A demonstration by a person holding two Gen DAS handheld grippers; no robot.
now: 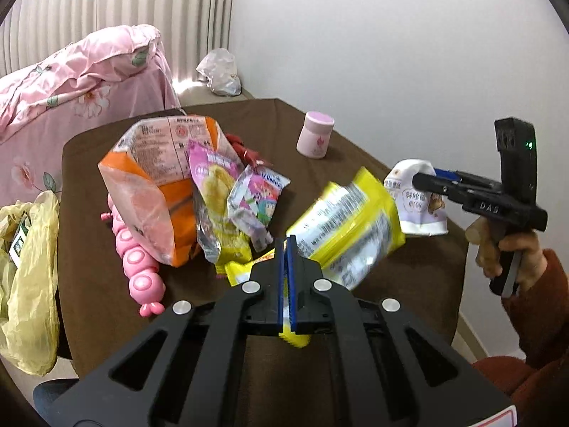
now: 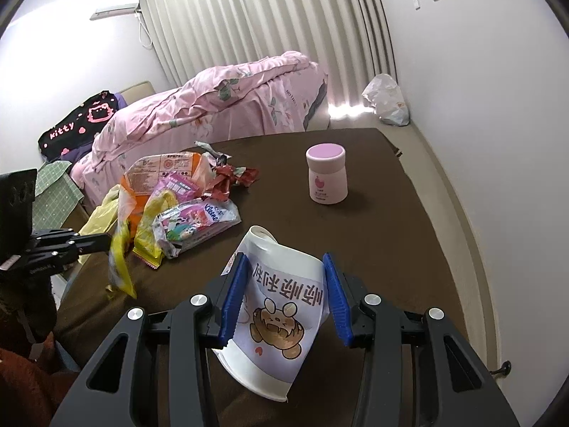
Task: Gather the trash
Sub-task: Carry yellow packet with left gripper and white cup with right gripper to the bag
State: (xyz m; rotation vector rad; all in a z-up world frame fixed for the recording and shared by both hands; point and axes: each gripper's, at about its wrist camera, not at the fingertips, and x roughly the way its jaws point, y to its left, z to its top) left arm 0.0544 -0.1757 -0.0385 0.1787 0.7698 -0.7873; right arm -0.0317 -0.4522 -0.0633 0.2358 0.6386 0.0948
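The brown surface (image 1: 355, 135) fills the middle of both views, with a pink bed (image 1: 71, 82) beyond it at upper left. At the far left edge of the left wrist view a yellow bag (image 1: 32, 284) hangs open beside the surface; it looks like the place for the trash, though that is a guess.

A heap of wrappers (image 1: 177, 192) lies left of centre, an orange packet the biggest among them, a pink toy (image 1: 137, 267) against its lower left side. A pink jar (image 1: 314, 135) stands alone toward the upper right, well apart from the heap.

The left tongs (image 1: 287, 245) are pressed together on the edge of a yellow wrapper (image 1: 348, 227). The wrapper fans out up and to the right of the tips, its long axis slanting from lower left to upper right, and in the right wrist view it dangles clear of the surface.

The right tongs (image 2: 282, 277) stand partly apart, clamped across a paper cup (image 2: 281, 306). The cup lies between the blue pads with its long axis along the tongs, mouth away from the camera, and is squashed a little.

The relation that matters: the bag lies at lower left of both loads, and the left hand is the nearer one. I judge the yellow wrapper should swing left across the heap first, with the cup following from the right.
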